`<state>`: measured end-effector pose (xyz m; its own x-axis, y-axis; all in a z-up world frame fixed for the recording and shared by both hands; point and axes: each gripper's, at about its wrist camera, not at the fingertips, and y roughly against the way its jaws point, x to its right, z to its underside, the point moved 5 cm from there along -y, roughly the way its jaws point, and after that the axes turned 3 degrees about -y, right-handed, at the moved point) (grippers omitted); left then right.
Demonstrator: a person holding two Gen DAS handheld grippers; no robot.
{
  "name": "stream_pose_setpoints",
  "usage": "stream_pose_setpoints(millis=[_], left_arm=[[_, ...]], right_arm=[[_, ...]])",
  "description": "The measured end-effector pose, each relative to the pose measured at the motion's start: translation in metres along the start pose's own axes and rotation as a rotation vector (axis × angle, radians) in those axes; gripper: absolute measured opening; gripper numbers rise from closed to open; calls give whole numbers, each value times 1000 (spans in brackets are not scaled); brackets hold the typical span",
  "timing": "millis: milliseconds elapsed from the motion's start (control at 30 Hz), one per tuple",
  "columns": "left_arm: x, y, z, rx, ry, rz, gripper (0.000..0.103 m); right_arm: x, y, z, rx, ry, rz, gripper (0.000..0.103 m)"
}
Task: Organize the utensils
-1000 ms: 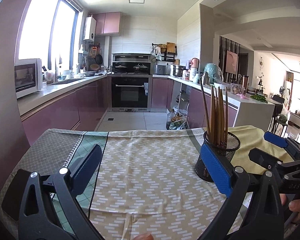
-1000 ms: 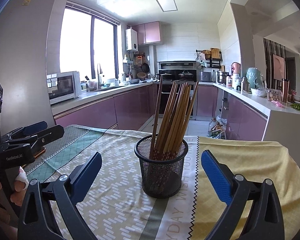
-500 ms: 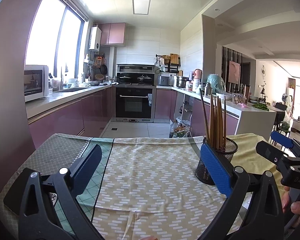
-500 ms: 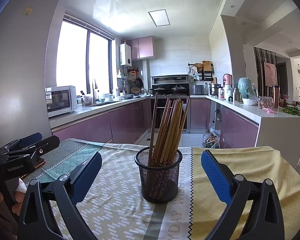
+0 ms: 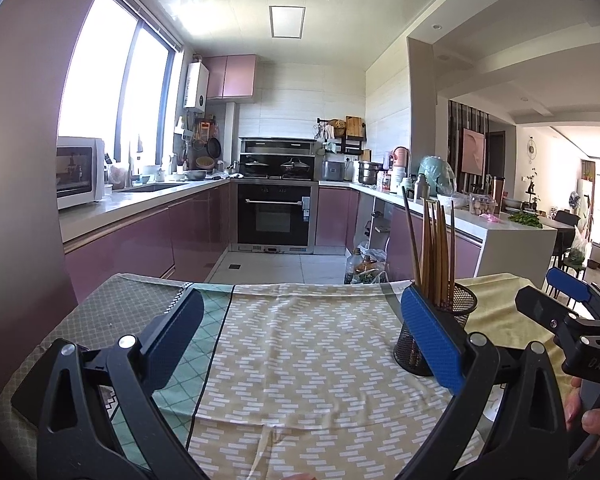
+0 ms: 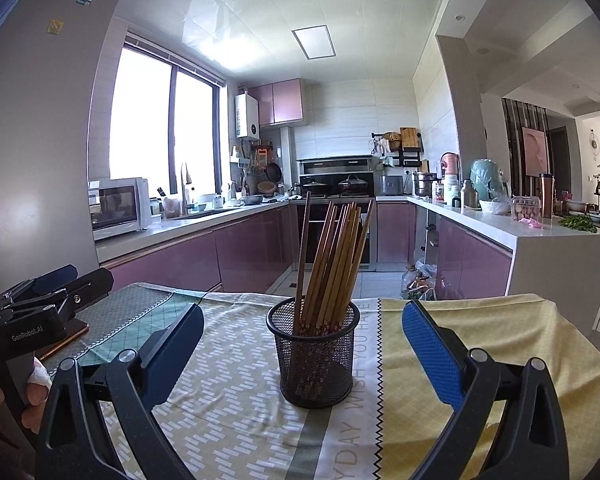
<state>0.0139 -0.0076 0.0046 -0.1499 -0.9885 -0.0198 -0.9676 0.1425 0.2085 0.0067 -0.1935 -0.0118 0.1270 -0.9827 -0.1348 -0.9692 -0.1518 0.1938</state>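
1. A black wire-mesh cylindrical holder (image 6: 314, 354) stands upright on the patterned tablecloth (image 6: 236, 396), on the cloth's grey printed band between the beige brick-pattern part and the yellow part
2. A bundle of brown wooden chopsticks (image 6: 332, 260) fills the holder, leaning and fanned toward its right rim; one darker stick stands nearly straight at the left side
3. The right gripper (image 6: 302, 340), black-framed with blue pads, has its jaws spread wide and grips nothing; the holder sits between and just beyond its pads
4. The left gripper (image 5: 300, 332) is likewise spread wide and empty, hovering over bare beige cloth; in its view the holder (image 5: 456, 320) shows partly behind its right pad
5. No loose utensil lies on the visible cloth, so by my reading the sorting is finished or close to it, with both tools held back from the holder
6. If anything remains, the next move likely calls for straightening the leaning sticks: a narrow pinch near their tops, with the light mesh holder steadied so it does not tip on the soft cloth
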Motion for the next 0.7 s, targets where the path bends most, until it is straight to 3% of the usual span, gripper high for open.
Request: stream_pose_setpoints(millis=[700], left_arm=[[1, 10, -7, 19, 2, -21, 97]], right_arm=[[-6, -3, -5, 14, 0, -7, 96]])
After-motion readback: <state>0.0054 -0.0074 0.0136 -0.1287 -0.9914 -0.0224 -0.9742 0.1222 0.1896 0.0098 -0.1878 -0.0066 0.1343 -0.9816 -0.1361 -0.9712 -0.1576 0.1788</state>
